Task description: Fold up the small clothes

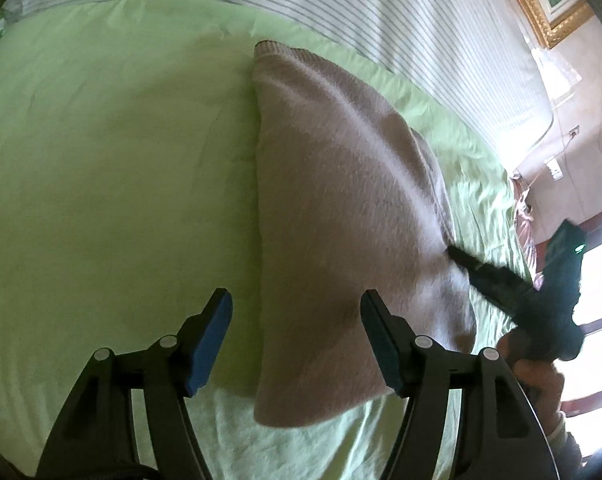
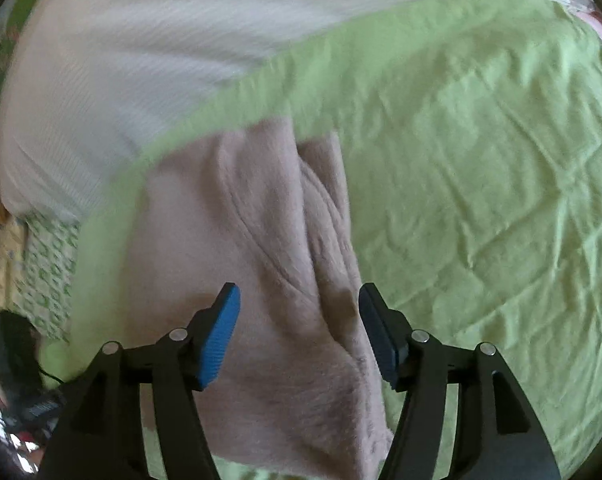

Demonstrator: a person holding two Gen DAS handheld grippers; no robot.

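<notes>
A small fuzzy pinkish-beige knit garment [image 1: 341, 216] lies folded lengthwise on a light green sheet [image 1: 101, 200]. My left gripper [image 1: 297, 340] is open just above its near end, with the garment's left edge between the blue pads. The right gripper shows in the left wrist view [image 1: 457, 256] with its tip at the garment's right edge. In the right wrist view the right gripper [image 2: 299, 328] is open over the same garment [image 2: 261, 260], whose folds and seams run between the fingers. The view is blurred.
The green sheet [image 2: 481, 180] is wrinkled to the right of the garment. A white striped cover [image 1: 381, 12] lies along the far side. A gold picture frame [image 1: 541, 12] hangs on the wall. A patterned cloth [image 2: 45, 276] sits at the left.
</notes>
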